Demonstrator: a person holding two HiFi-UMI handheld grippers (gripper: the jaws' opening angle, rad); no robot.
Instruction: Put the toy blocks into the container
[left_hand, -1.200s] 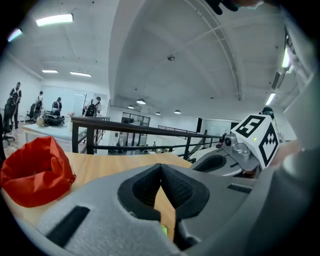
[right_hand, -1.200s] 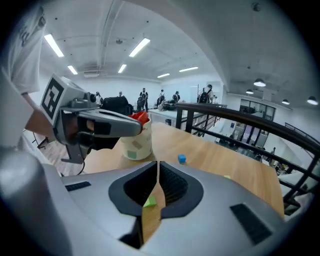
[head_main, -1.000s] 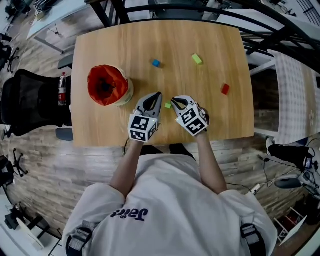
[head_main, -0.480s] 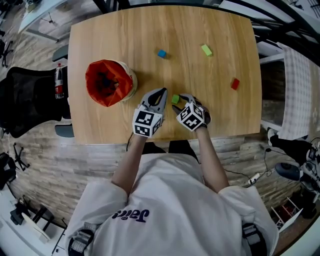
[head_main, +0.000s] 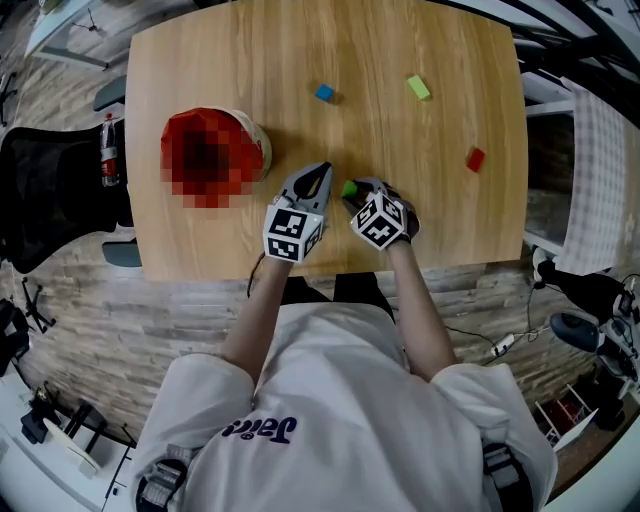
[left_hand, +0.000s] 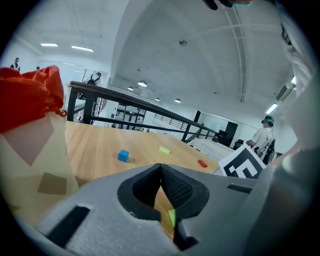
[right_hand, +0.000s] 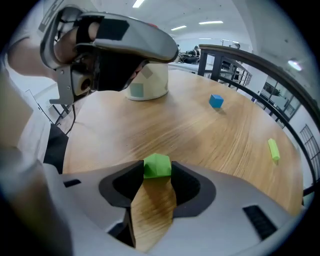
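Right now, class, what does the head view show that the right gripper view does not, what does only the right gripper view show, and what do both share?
Only the head view: the red block near the table's right edge, and the person's white shirt.
Only the right gripper view: the right gripper closing its jaws, with the green block between them, seemingly touching both pads.
Both: the green block, blue block, lime block, container and wooden table.
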